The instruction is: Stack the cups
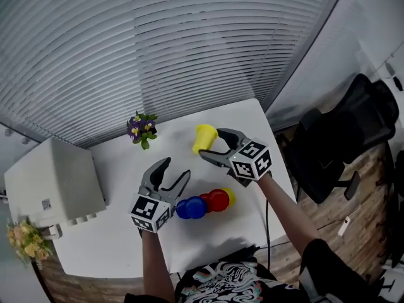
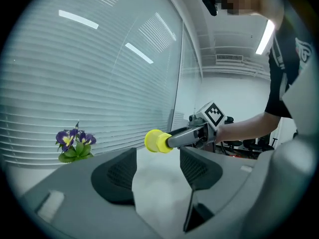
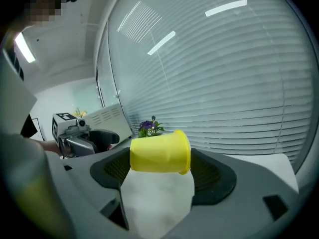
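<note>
Right gripper (image 1: 213,145): clamped on the yellow cup (image 3: 159,151) — cup lay sideways, lifted off the table (image 1: 113,232).
Yellow cup: at 12 o'clock of the nested cups (image 1: 203,204).
Nested cups: blue, red, yellow, lying on the table.
Left gripper (image 1: 175,169): jaws apart, empty — at 9 o'clock of the nested cups.
Flowers (image 1: 142,129): at 9 o'clock of the yellow cup.

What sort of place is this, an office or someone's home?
Probably an office or a lab: slatted window blinds run along the wall, a black office chair stands beside the white table, and strip lights are set in the ceiling.
</note>
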### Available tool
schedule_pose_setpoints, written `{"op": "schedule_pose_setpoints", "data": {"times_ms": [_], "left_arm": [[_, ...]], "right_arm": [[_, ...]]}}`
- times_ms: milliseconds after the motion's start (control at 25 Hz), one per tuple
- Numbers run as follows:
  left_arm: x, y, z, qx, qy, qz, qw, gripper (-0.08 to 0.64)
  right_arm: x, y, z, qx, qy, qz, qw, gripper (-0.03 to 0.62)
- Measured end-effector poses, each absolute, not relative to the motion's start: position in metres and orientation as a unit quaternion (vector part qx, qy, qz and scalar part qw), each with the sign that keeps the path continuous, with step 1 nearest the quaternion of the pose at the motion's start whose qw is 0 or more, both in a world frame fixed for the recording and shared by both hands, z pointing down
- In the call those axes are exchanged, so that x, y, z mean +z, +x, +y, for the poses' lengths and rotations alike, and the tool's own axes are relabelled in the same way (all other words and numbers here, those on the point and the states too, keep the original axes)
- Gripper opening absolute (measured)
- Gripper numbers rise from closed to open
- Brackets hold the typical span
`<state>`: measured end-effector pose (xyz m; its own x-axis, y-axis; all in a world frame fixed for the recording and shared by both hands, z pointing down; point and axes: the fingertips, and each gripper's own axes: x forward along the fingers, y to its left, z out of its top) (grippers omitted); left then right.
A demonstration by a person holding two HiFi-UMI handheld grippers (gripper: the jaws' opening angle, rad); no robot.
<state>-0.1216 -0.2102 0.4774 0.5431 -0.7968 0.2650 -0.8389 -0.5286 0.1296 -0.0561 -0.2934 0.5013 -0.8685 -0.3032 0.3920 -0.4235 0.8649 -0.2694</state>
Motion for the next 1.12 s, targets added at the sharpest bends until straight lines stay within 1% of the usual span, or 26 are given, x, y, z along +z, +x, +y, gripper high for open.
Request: {"op": "schedule_pose_setpoints", "data": {"times_ms": [160, 480, 840, 1040, 1120], "left_arm": [[0.464, -0.116, -0.205, 0.093, 0.873, -0.468, 0.102, 0.272], [0.433, -0.098, -0.192, 0.104, 0.881, -0.459, 0.049, 0.272], [0.394, -0.078, -0.171, 0.102, 0.886, -0.452, -0.021, 0.272], [0.371, -0.062, -0.154, 0.109, 0.887, -0.444, -0.073, 0.273], [0.363, -0.057, -0.149, 0.105, 0.886, -0.443, -0.085, 0.272]], "right_arm": [[0.489, -0.049, -0.285, 0.209, 0.188, -0.948, 0.150, 0.375], [0.450, -0.033, -0.265, 0.279, 0.179, -0.940, 0.086, 0.374], [0.408, -0.027, -0.229, 0.359, 0.146, -0.922, 0.024, 0.375], [0.380, -0.029, -0.207, 0.418, 0.117, -0.901, -0.030, 0.374], [0.371, -0.030, -0.199, 0.431, 0.112, -0.894, -0.041, 0.374]]}}
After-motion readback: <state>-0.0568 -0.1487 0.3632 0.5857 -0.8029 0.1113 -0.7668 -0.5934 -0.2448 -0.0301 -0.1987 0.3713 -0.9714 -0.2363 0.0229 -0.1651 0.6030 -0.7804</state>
